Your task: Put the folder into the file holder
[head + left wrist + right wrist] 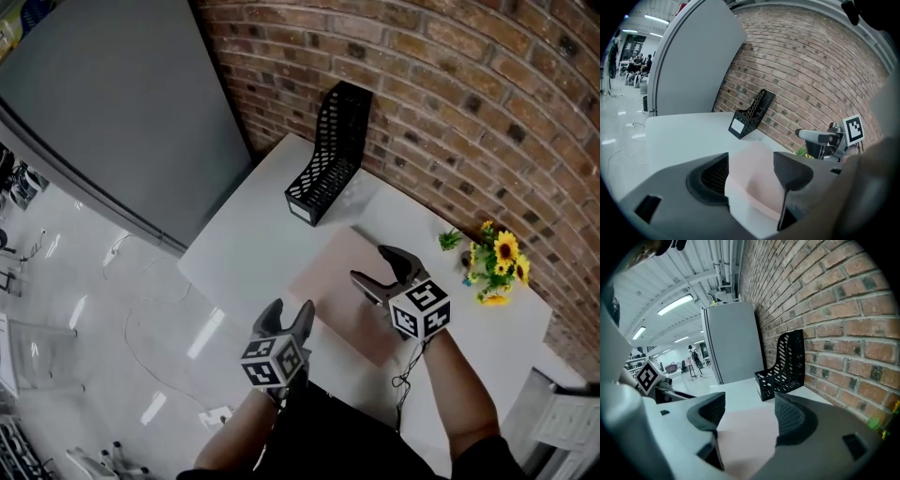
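Head view, closest in first: the person's two forearms reach out over the near edge of the white table [239,246], one tool in each hand. The left gripper [289,317] sits at the near-left corner of the pink folder [328,281], and its own view shows the jaws spread apart with that corner in the gap between them. The pads aren't pressing on it. I can't tell whether the tips touch the sheet.

A little further out, the right gripper [378,267] hangs over the middle of the folder, pointing toward the wall. In the right gripper view its jaws also stand wide, with pink surface showing between and below them and nothing pinched.

The folder lies flat on the tabletop, set at an angle, its far corner pointing toward the back of the table. Well beyond it, at the far end against the brick wall [450,84], stands the black mesh file holder [328,155], upright, with a white label on its low front. It's clear of the folder.

Off to the right by the wall is a small bunch of sunflowers [497,262]. On the left, past the table edge, a tall grey panel [112,112] rises above the glossy floor [75,309].
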`<state>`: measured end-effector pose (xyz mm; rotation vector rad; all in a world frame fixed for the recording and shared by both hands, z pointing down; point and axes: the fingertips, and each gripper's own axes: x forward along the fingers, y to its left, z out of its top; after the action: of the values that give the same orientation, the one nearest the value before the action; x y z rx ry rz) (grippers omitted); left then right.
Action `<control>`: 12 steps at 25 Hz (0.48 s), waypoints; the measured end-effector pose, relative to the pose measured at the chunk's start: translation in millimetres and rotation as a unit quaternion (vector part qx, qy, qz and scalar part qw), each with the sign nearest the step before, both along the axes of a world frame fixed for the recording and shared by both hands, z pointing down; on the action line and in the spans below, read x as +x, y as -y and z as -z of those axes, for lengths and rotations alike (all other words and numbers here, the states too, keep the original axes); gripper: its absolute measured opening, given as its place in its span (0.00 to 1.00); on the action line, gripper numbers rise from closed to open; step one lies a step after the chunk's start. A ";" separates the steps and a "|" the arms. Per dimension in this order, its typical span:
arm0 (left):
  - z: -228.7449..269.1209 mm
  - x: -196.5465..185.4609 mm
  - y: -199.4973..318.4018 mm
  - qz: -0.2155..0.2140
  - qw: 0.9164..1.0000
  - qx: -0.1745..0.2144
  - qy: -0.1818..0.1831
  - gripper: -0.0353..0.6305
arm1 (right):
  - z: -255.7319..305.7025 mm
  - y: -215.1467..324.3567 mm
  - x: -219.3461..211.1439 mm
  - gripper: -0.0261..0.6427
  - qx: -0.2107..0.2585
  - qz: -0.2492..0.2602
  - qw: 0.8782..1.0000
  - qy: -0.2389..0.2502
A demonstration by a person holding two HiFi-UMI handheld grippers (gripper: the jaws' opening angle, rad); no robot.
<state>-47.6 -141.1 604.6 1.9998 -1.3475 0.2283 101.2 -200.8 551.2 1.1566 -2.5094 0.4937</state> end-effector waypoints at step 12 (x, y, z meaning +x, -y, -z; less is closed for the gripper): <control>-69.3 -1.2 23.8 0.011 0.994 -0.098 -0.038 0.49 | -83.3 66.9 -9.1 0.62 -0.098 0.047 0.992 -0.061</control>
<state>-48.8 -164.9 673.8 1.8119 -1.2483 0.2607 92.1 -267.7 634.5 0.9599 -2.3391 0.6092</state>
